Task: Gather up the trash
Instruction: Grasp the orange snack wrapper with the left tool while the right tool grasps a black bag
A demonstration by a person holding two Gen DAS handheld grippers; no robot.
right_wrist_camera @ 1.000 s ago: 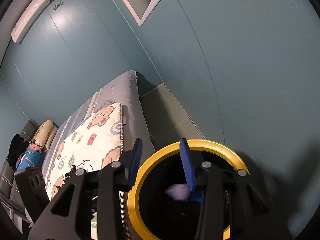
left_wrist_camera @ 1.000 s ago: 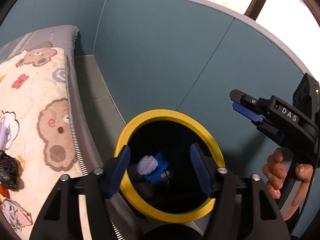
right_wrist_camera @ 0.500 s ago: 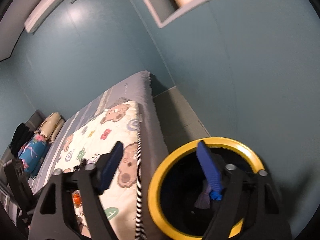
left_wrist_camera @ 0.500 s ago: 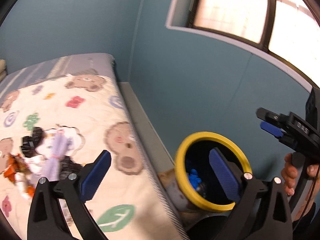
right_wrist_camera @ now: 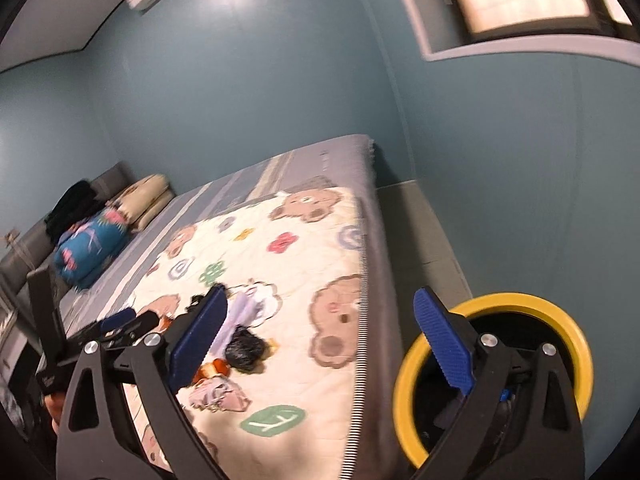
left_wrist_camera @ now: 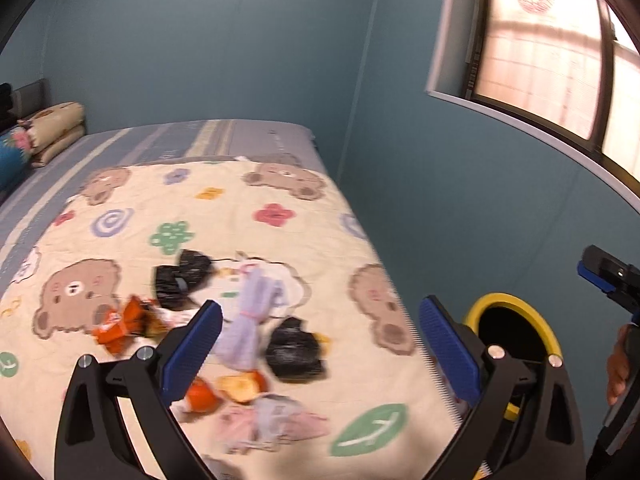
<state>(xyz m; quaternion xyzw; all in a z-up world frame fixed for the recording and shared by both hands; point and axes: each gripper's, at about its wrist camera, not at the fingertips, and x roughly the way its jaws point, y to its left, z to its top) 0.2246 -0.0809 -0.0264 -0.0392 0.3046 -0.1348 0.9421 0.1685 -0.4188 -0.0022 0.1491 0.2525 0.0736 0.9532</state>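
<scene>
Trash lies on the bear-print quilt (left_wrist_camera: 280,216): a lavender wrapper (left_wrist_camera: 252,320), two black crumpled bags (left_wrist_camera: 296,350) (left_wrist_camera: 180,278), an orange wrapper (left_wrist_camera: 120,322), orange peel (left_wrist_camera: 240,388) and a pink wrapper (left_wrist_camera: 276,420). My left gripper (left_wrist_camera: 320,312) hangs above this pile, open and empty. The right gripper (right_wrist_camera: 320,300) is over the bed's edge, its jaws opening with nothing between them. From the right wrist I see the lavender wrapper (right_wrist_camera: 236,316) and a black bag (right_wrist_camera: 244,348). A yellow-rimmed black bin (right_wrist_camera: 520,300) (left_wrist_camera: 500,299) stands beside the bed.
Blue walls close in behind and to the right of the bed. A narrow strip of floor (right_wrist_camera: 424,232) runs between mattress and wall. Folded bedding (right_wrist_camera: 88,244) and pillows (left_wrist_camera: 56,128) sit at the headboard end. A window (left_wrist_camera: 552,48) is high on the right.
Both grippers have swung away from the bin's mouth toward the bed and risen. Their jaws have widened. The lavender and blue scraps seen at the bin are no longer between the fingers.
</scene>
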